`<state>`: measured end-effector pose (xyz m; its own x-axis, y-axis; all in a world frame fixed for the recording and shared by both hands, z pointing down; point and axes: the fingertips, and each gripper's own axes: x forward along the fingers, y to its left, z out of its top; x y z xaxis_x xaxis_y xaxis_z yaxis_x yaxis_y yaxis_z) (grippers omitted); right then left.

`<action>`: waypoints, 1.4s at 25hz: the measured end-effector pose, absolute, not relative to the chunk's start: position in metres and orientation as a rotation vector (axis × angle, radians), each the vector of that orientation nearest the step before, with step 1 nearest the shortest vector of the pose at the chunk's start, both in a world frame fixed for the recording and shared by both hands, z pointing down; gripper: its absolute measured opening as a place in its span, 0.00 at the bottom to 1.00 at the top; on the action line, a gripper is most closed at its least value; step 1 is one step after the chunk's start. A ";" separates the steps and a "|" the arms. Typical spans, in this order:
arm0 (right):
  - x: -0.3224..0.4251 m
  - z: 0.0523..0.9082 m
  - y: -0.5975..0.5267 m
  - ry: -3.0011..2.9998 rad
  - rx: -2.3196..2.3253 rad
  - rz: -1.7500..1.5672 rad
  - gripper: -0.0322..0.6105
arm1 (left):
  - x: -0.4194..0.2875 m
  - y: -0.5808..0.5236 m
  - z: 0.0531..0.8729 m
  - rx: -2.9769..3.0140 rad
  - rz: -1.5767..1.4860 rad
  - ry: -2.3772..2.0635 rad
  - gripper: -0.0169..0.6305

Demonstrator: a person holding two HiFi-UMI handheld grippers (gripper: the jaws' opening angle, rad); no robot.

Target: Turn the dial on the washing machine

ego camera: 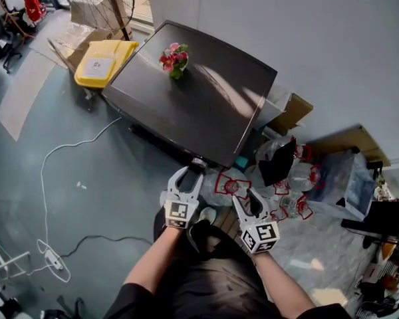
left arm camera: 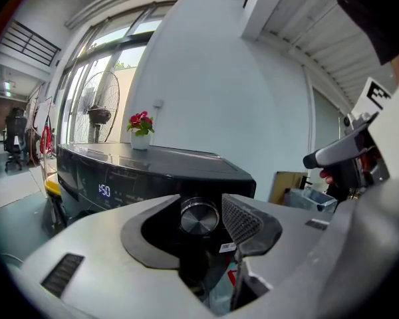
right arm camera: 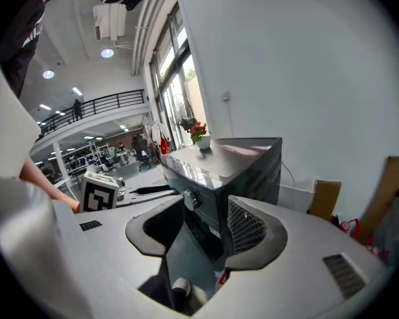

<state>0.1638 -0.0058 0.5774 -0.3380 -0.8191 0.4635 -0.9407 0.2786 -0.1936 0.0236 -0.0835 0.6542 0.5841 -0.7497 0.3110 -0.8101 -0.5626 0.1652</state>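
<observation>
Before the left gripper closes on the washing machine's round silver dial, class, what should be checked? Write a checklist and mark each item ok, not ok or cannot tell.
1. Left gripper jaws apart: ok.
2. Round silver dial lined up in the gap between those jaws: ok.
3. Pads pressing on the dial: not ok, a gap shows on each side.
4. Dark grey washing machine switched on: ok, its blue display is lit.
5. Right gripper out of the way: ok, it is open, empty and off to the right.
6. Dial's present setting: cannot tell, no mark is readable.
</observation>
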 end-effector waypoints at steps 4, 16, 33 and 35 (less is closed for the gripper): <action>0.166 0.584 0.000 -2.271 1.591 0.643 0.34 | 0.029 -0.086 0.671 2.529 0.325 -1.267 0.30; 0.171 0.596 0.000 -2.264 1.537 0.656 0.34 | 0.041 -0.097 0.699 2.457 0.335 -1.262 0.38; 0.172 0.601 -0.006 -2.252 1.492 0.651 0.34 | 0.043 -0.103 0.705 2.370 0.268 -1.315 0.40; 0.171 0.602 -0.006 -2.254 1.483 0.653 0.34 | 0.041 -0.105 0.704 2.360 0.267 -1.332 0.41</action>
